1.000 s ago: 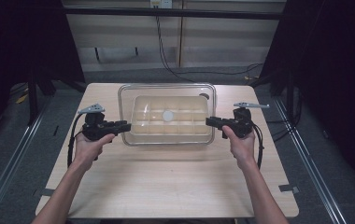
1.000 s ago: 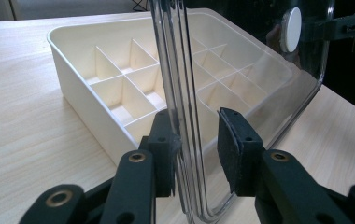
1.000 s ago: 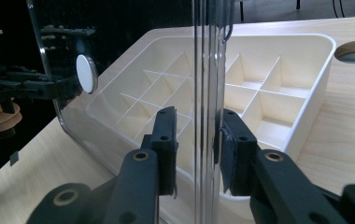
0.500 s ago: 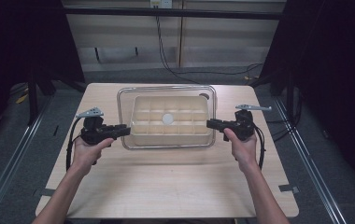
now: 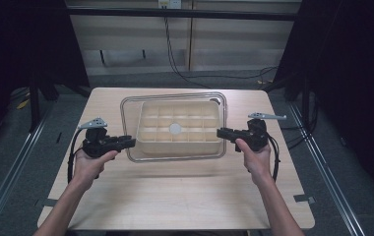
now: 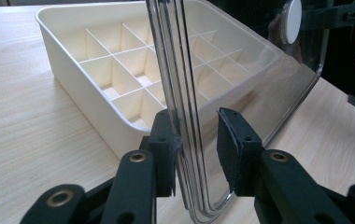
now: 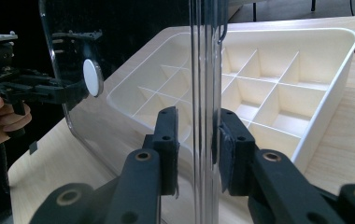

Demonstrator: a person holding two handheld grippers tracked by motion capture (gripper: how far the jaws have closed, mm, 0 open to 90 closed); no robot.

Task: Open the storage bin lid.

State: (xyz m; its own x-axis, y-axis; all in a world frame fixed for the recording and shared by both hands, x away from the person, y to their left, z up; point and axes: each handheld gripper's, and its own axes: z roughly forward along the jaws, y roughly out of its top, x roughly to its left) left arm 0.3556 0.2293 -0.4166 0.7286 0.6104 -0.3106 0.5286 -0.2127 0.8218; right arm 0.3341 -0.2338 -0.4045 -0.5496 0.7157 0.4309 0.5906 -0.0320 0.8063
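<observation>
Clear lid (image 5: 175, 129) with a white round knob (image 5: 175, 129) at its centre, held level above the cream divided tray (image 5: 148, 110), which rests on the wooden surface (image 5: 175, 191). The left gripper (image 5: 128, 142) pinches the lid's left rim, its jaws closed onto the ribbed edge (in the left gripper view the rim (image 6: 185, 140) passes between the pads, hard against one, the other seeming to stand slightly off). The right gripper (image 5: 223, 132) pinches the opposite rim (image 7: 203, 116) in the same manner.

Risks, as judged from this pose: each grip bears on a narrow strip of slick plastic, so uneven lifting by one hand could twist the lid out of a pad. A tilt could catch the lid's lip on the tray wall and drag the light tray across the surface. Lowered off-centre, the lid would perch on one wall rather than seat. Excess squeeze might flex or crack the rim.
</observation>
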